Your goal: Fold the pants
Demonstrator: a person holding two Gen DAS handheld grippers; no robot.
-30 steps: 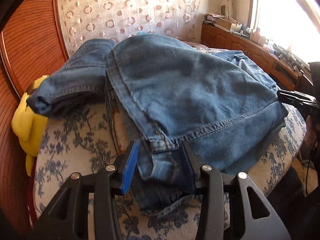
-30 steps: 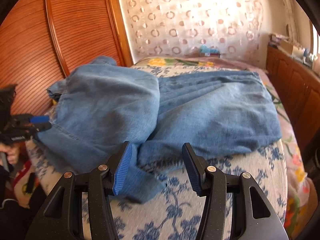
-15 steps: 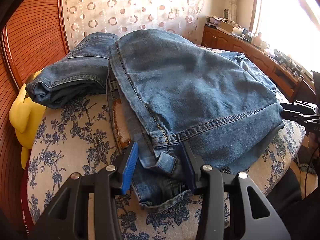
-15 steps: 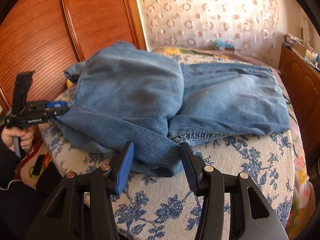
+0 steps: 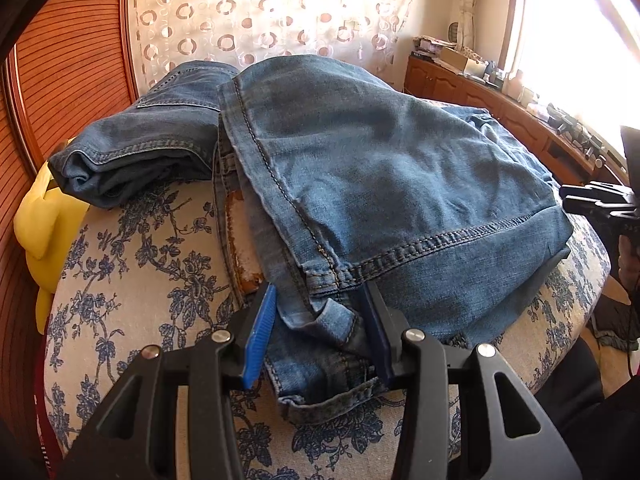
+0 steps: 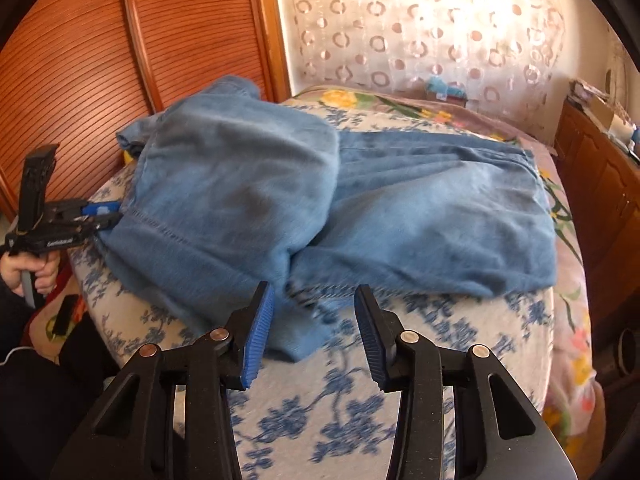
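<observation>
Pants [image 5: 400, 160] on bed [image 5: 140, 280] by yellow pillow [image 5: 44, 220]: left gripper [image 5: 316, 336] clamps hem [image 5: 332, 320], right gripper [image 6: 316, 332], just closing, half-open around corner [image 6: 296, 332]

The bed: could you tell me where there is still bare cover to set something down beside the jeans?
Bare floral cover lies in front of the jeans. Another patch lies between them and the yellow cushion. The middle is crowded.

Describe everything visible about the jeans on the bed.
The jeans are blue, faded denim with pale contrast stitching along seams and hems. They lie partly folded on the floral bedspread: a leg is doubled back over the rest, the back pocket part bunched at the far left. The hem end lies between the left gripper jaws, pads at its sides; whether they pinch is unclear. One corner reaches between the right gripper jaws, which have just been closing.
</observation>
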